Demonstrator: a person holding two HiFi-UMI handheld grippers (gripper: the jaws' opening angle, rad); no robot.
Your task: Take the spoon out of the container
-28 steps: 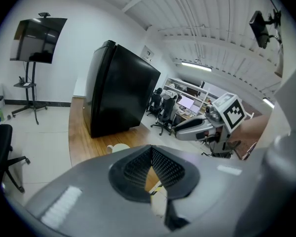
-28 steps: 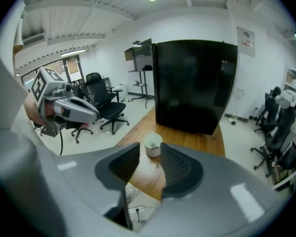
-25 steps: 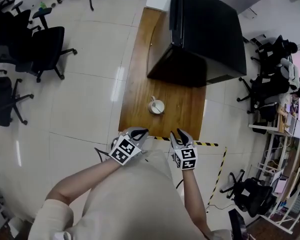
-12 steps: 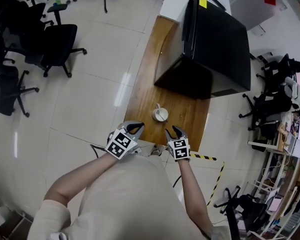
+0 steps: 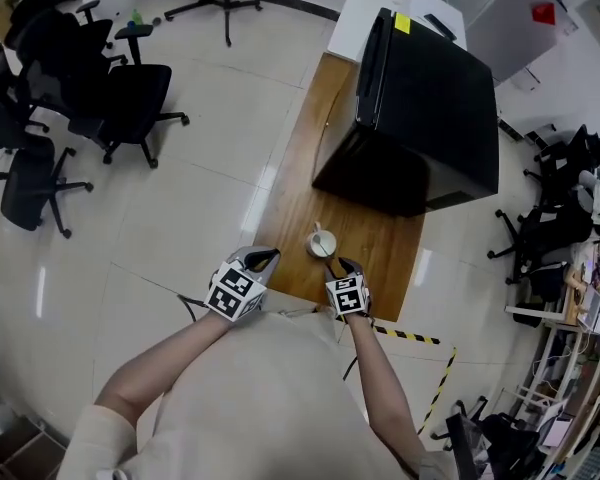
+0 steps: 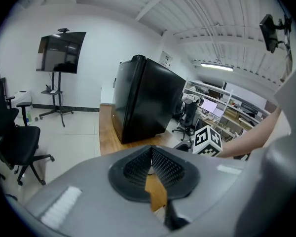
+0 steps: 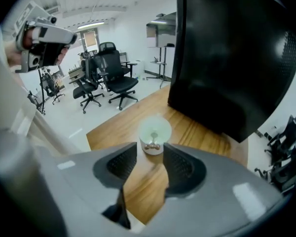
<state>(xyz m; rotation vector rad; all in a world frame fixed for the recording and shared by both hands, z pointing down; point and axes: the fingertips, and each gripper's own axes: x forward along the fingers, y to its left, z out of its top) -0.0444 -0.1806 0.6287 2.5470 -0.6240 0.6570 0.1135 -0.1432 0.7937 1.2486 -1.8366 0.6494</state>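
My right jaws point(image 7: 149, 157) have just been opening and now stand about half apart with nothing between them. Straight beyond the gap, at the middle of the right gripper view, sits the cup point(image 7: 155, 131) on the counter point(image 7: 202, 135), with the spoon point(image 7: 154, 135) still inside it. I judge that opening to be my preparation for the spoon. The grasp itself is not yet made, and I must still bring the tips over the rim.

My left jaws point(image 6: 151, 149) are closed tip to tip and hold nothing; only bare wood shows through the notch below the tips. They point along the counter towards the black cabinet point(image 6: 143, 100), so I take this hand to be idle for now.

In the head view a second ago, both grippers hung at the lower middle of the frame, below the counter's near edge and well short of the cup. Now the right one sits just below and to the right of the cup, close but not touching. The left one lies over the counter's near left corner. The cup has kept its spot before the cabinet.
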